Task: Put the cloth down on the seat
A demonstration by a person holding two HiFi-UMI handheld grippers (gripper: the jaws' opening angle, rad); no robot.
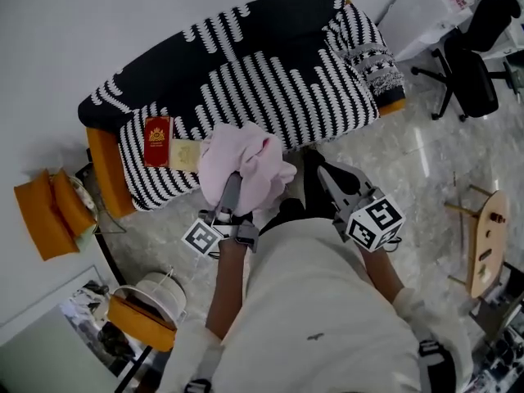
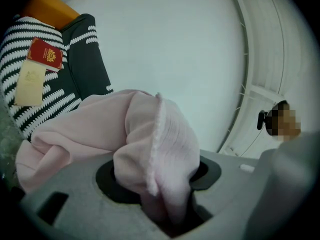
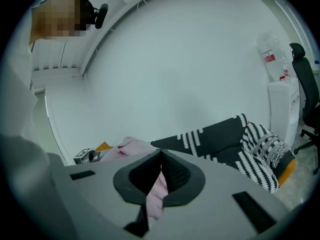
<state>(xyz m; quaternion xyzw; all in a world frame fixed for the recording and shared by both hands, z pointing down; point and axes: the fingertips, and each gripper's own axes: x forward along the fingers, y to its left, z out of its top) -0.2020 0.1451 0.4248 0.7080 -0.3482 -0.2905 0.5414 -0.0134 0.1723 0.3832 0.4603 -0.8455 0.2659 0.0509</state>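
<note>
The left gripper (image 1: 233,188) is clamped partly closed on a thick bunch of the pink knitted cloth (image 1: 246,158). The right gripper (image 1: 323,174) has its jaw tips together, with 1 thin strip of cloth between them. Both forearms reach forward, the right gripper tilted slightly down. The cloth hangs bunched at the front edge of the black-and-white striped sofa seat (image 1: 303,97).

Office lounge: sofa (image 1: 270,80) under striped cover, black swivel office chair (image 1: 471,68), polished marble floor (image 1: 426,166).
</note>
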